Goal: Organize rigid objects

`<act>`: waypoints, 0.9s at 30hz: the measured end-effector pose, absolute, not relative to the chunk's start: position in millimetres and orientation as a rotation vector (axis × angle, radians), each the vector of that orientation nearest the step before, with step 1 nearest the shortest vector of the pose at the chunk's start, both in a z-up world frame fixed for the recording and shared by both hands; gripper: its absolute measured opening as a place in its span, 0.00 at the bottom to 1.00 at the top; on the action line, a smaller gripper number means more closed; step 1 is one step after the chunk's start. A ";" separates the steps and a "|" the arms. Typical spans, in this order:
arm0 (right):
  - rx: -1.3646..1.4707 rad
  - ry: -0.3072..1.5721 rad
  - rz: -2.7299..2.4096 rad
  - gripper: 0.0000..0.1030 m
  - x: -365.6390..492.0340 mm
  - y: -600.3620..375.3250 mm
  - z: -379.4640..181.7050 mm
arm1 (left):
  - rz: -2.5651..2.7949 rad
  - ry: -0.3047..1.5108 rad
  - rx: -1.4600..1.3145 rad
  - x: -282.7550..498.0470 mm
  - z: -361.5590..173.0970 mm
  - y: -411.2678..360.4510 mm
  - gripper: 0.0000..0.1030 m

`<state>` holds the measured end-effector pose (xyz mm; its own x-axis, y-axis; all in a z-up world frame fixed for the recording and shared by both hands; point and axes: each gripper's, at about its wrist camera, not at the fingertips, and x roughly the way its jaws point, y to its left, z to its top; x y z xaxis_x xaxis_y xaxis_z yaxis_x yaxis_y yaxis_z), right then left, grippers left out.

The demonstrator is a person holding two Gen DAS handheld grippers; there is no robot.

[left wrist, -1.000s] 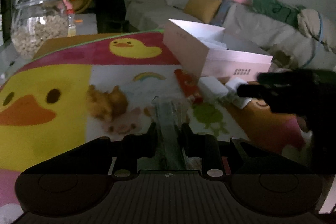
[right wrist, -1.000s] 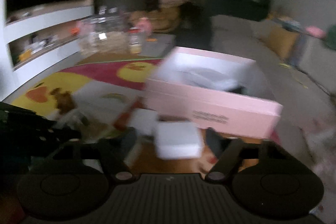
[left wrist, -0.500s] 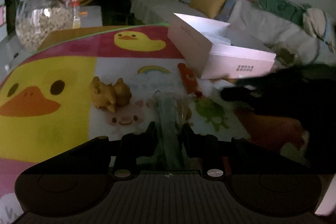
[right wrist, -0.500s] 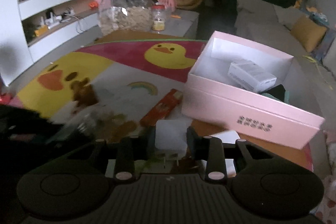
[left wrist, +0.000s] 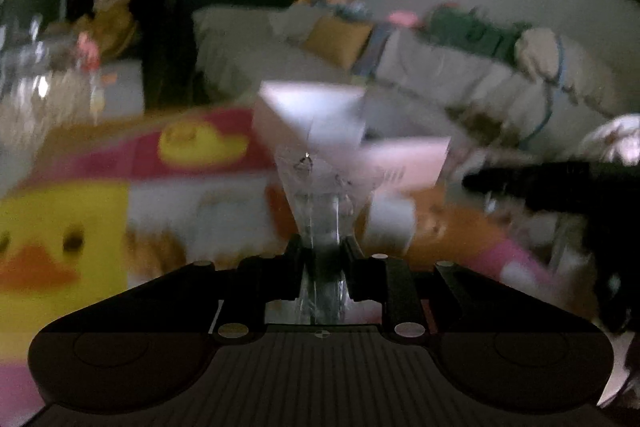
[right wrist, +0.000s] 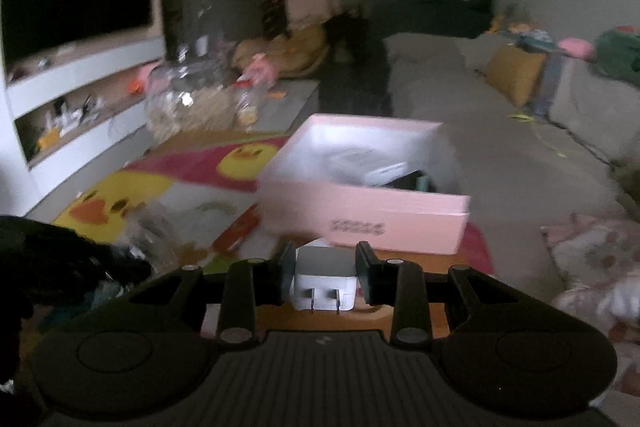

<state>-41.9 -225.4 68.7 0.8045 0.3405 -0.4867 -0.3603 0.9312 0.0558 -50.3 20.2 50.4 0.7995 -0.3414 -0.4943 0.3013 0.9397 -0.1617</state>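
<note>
Clear crinkled plastic, a bag (left wrist: 320, 199), is pinched between the jaws of the left gripper (left wrist: 320, 247); it fans out wider ahead of the fingertips and hangs clear of the mat (left wrist: 80, 219). Straight beyond it, past the bag's top edge, sits the pink box (left wrist: 404, 163), blurred here. Off to this gripper's right the dark shape of the other tool reaches in.

White and blocky, a plug (right wrist: 324, 283) is clamped in the right gripper (right wrist: 325, 267), both pads pressing its sides, its two prongs turned back toward the camera. These jaws closed in on it moments ago and now stand firm around it. Just ahead and a little to the right is the pink box (right wrist: 372, 215), open on top, with a white carton (right wrist: 360, 163) and something dark lying inside. Ahead to the left, on the mat (right wrist: 208, 167), lies an orange-red packet (right wrist: 236, 231), and farther back a glass jar (right wrist: 188, 103).
</note>
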 end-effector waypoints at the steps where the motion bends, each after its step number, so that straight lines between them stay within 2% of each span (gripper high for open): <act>1: -0.027 0.509 0.364 0.31 -39.8 -230.0 69.7 | -0.353 0.519 -0.069 -44.1 62.2 18.6 0.23; 6: 0.022 0.461 0.312 0.31 -31.4 -246.9 78.3 | -0.389 0.359 -0.080 18.4 138.3 0.9 0.24; 9: 0.031 0.443 0.290 0.31 -29.3 -253.1 80.4 | -0.420 0.469 -0.104 84.5 155.4 -14.9 0.25; 12: 0.034 0.445 0.267 0.31 -26.0 -260.6 78.1 | -0.419 0.554 -0.175 122.3 146.6 -15.1 0.25; 18: 0.101 0.485 0.254 0.31 -4.9 -266.5 73.9 | -0.369 0.490 -0.271 87.5 111.8 28.8 0.25; 24: 0.193 0.383 0.382 0.31 42.3 -238.0 117.1 | -0.226 0.461 -0.249 38.8 75.0 70.4 0.25; 26: 0.173 0.361 0.384 0.39 59.5 -223.2 130.9 | -0.159 0.464 -0.229 26.2 66.7 84.1 0.25; 27: 0.153 0.360 0.377 0.50 63.6 -216.7 133.9 | -0.111 0.472 -0.221 19.8 61.8 92.7 0.25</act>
<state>63.6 -216.7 133.9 0.8674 0.3853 -0.3150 -0.3316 0.9194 0.2114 19.8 92.7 61.8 0.8852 -0.1565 -0.4381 0.0548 0.9703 -0.2358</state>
